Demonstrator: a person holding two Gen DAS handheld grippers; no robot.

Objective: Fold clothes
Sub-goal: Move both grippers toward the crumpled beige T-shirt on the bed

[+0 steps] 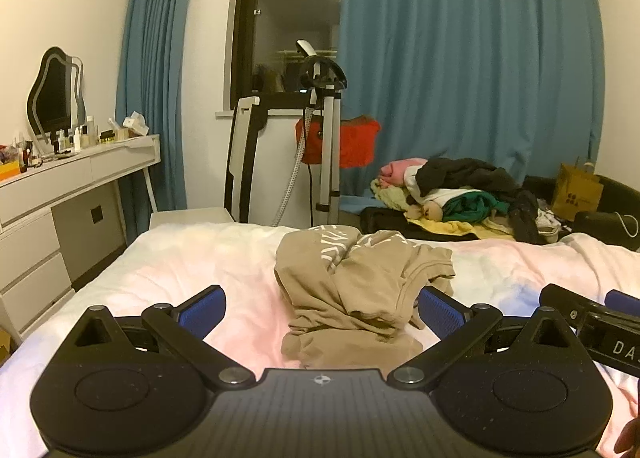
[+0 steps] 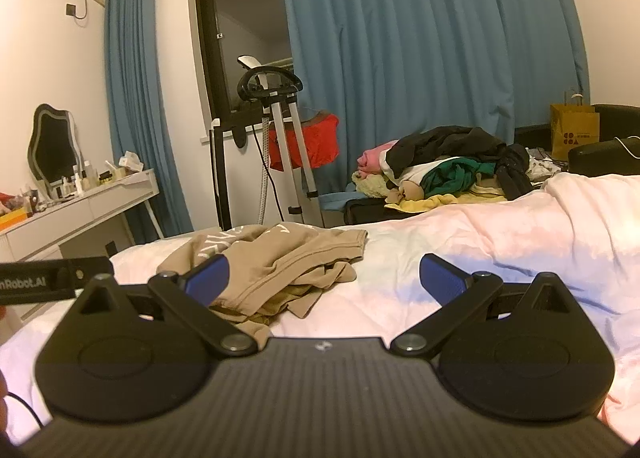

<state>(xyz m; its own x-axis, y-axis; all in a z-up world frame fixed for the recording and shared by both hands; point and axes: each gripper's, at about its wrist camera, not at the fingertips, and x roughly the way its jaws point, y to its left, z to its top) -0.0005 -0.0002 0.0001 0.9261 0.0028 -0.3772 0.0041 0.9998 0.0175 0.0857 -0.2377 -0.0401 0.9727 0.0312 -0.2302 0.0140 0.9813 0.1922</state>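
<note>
A crumpled tan T-shirt (image 1: 352, 286) with white print lies in a heap on the pale pink bedspread (image 1: 192, 262). My left gripper (image 1: 320, 312) hovers just short of it, open, blue pads wide apart with the shirt's near end showing between them. In the right wrist view the same tan T-shirt (image 2: 276, 270) lies left of centre. My right gripper (image 2: 324, 278) is open above the bedspread (image 2: 480, 254), its left pad in front of the shirt's edge and nothing held. Part of the right gripper shows at the right edge of the left wrist view.
A pile of mixed clothes (image 1: 460, 189) sits beyond the bed's far edge, beside a brown paper bag (image 1: 576, 189). A garment steamer stand (image 1: 324, 129) with a red cloth stands by the blue curtains (image 1: 460, 57). A white dresser (image 1: 60, 193) with bottles and a mirror lines the left wall.
</note>
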